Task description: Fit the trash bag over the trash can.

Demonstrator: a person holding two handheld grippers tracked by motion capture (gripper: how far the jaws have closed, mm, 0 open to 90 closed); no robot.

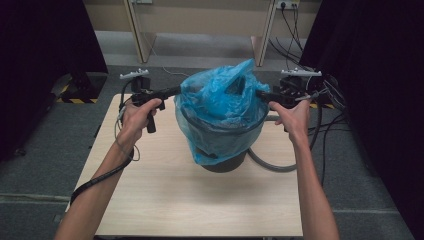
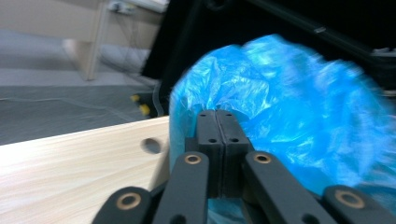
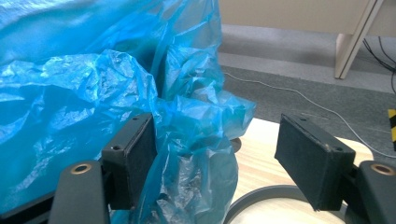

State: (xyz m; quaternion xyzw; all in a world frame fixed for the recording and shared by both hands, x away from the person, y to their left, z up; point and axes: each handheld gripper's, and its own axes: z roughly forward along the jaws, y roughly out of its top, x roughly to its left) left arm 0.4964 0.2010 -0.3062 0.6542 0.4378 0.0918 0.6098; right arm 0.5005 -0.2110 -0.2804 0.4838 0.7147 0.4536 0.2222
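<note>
A blue plastic bag (image 1: 220,110) is draped over a dark round bin (image 1: 226,165) at the middle of the wooden table (image 1: 200,200), its top bunched up high. My left gripper (image 1: 176,91) reaches in level from the left. Its jaws are pressed together on the bag's (image 2: 289,102) left edge, tips (image 2: 216,114) in the film. My right gripper (image 1: 260,93) is at the bag's right side. Its jaws (image 3: 217,140) stand wide apart, with loose film of the bag (image 3: 70,93) lying against one pad (image 3: 140,140) and hanging into the gap.
A grey ring or hose (image 1: 272,165) lies on the table to the right of the bin. Cables (image 1: 330,120) hang off the table's right side. Black curtains stand at both sides. A round hole (image 2: 151,145) is in the tabletop near the bin.
</note>
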